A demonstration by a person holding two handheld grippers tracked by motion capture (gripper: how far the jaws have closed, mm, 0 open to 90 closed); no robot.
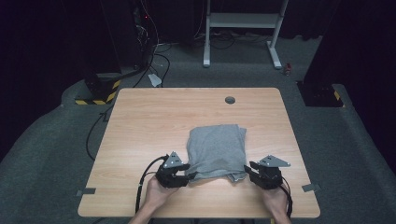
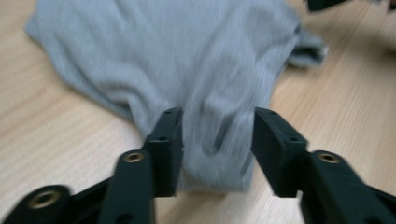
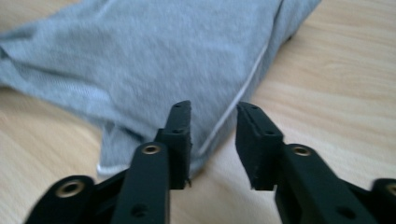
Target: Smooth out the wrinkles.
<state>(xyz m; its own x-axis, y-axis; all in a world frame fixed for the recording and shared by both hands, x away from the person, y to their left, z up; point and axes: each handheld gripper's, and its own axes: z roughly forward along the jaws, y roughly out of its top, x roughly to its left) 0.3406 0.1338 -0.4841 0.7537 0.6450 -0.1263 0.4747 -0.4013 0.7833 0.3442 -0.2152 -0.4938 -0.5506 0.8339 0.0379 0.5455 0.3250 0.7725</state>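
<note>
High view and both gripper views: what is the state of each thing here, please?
Grey garment: folded, lying flat on the table, near corners slightly bunched.
Left tongs: jaws apart, cloth between them, not pinched.
Right tongs: jaws apart at the garment's corner, not pinching.
Table: bare wood around the garment.

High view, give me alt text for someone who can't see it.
A folded grey cloth lies on a wooden table. At its near edge, the left hand-held gripper and right hand-held gripper flank its two corners, jaws parted.
</note>
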